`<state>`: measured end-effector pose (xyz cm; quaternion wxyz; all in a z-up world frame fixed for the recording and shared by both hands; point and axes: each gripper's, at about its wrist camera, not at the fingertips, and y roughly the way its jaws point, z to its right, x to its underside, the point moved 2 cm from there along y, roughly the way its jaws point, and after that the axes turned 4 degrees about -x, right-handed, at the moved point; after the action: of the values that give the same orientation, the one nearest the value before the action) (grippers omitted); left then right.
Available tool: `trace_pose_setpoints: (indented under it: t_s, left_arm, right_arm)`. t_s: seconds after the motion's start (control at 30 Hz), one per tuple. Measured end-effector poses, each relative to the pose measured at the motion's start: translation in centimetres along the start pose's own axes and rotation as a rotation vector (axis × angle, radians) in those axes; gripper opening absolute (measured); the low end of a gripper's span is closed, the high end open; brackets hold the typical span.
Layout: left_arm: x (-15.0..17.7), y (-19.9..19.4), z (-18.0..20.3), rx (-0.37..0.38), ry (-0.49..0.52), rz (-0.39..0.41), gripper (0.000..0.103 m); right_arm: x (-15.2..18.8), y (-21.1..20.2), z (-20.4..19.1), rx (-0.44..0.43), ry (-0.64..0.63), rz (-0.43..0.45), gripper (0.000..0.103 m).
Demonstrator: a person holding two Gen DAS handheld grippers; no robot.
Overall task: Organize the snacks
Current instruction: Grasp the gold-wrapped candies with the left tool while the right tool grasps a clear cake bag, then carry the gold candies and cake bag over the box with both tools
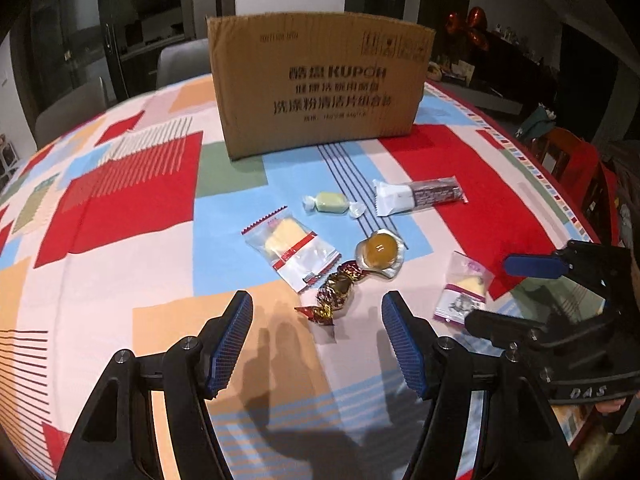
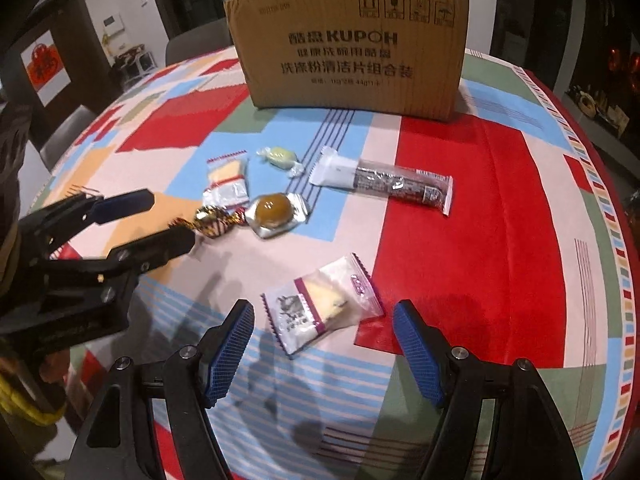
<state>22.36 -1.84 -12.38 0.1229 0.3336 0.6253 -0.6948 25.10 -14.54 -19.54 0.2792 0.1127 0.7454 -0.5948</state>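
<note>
Both grippers, left gripper (image 1: pixel 317 340) and right gripper (image 2: pixel 324 346), gape empty. Brown cardboard box (image 1: pixel 320 84) behind scattered snacks; gold foil-wrapped candy (image 1: pixel 334 290) touches round amber jelly cup (image 1: pixel 379 254).

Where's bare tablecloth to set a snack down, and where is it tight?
Free: the broad red patch right of the long dark bar, and the cloth left of the red-edged packet, toward the box. Crowded: mid-table, where that packet, gold candy, round jelly cup and green candy bunch up.
</note>
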Motion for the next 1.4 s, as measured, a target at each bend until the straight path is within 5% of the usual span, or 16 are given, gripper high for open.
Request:
trace_pose_setpoints:
  t_s: [0.4,0.57,0.8,1.07,1.4]
  left_arm:
    - [-0.7,2.7,-0.1,0.037,-0.074,-0.05,0.065]
    - [-0.8,3.1,0.0,0.059,-0.108,-0.076,0.048]
    - [-0.5,2.8,0.3,0.072,-0.123,-0.083,0.02]
    - [0.3,1.9,0.6,0.078,-0.147,-0.088,0.02]
    - [1.0,-0.8,1.6,0.097,-0.179,-0.052,0.02]
  right_arm:
    - [-0.3,1.6,0.1,0.041,-0.042,0.0,0.073]
    - [-0.4,1.8,0.0,0.067,-0.053,0.025,0.072]
    - [-0.2,1.5,-0.1,0.076,-0.062,0.052,0.049]
    - [0.1,0.8,0.0,0.033,-0.036,0.073,0.029]
    - [0.5,-0.2,0.3,-0.043,0.012,0.097,0.019]
